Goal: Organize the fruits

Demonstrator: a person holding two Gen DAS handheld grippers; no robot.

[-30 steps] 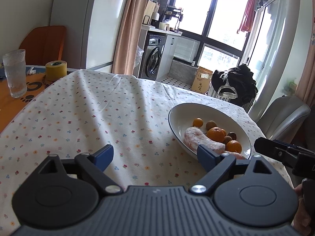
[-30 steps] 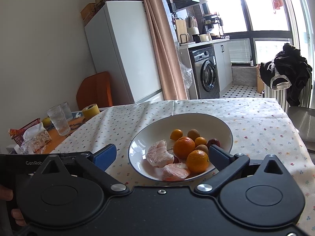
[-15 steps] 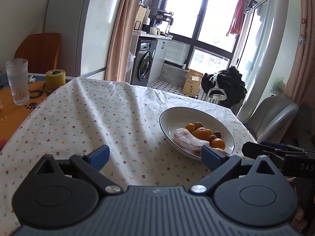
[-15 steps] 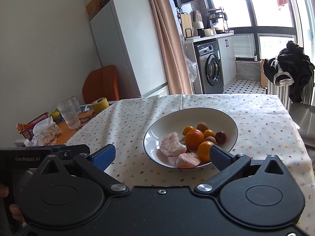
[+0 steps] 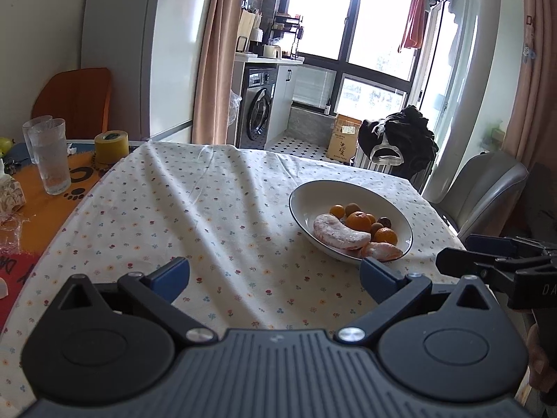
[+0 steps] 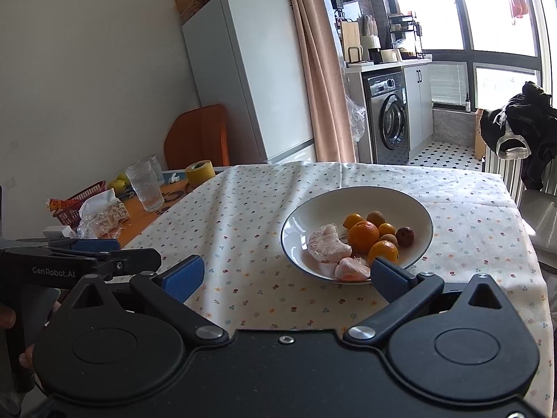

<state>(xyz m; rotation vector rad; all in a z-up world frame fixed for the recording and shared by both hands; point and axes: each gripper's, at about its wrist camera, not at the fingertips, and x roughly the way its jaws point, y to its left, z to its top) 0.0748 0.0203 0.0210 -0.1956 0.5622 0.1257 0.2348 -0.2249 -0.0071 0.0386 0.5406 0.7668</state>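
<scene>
A white bowl (image 5: 390,205) (image 6: 313,216) with a dark rim stands on the flowered tablecloth (image 5: 209,209) (image 6: 243,209). It holds oranges (image 5: 358,220) (image 6: 363,236), small brown fruits (image 6: 405,236) and two peeled pomelo pieces (image 5: 339,233) (image 6: 325,244). My left gripper (image 5: 275,275) is open and empty, hanging over the cloth short of the bowl. My right gripper (image 6: 283,277) is open and empty too, its right finger just in front of the bowl's near rim. Each gripper shows at the edge of the other's view.
At the table's left end stand stacked glasses (image 5: 48,155) (image 6: 146,184), a yellow tape roll (image 5: 110,147) (image 6: 199,171), a red basket (image 6: 78,202) with yellow-green fruit (image 6: 116,184) and a tissue pack (image 6: 102,214). A grey chair (image 5: 487,188) is at the right, an orange chair (image 5: 73,101) behind.
Both grippers have drawn back and up from the bowl, which now sits farther off in both views. Their jaws stayed open and empty.
</scene>
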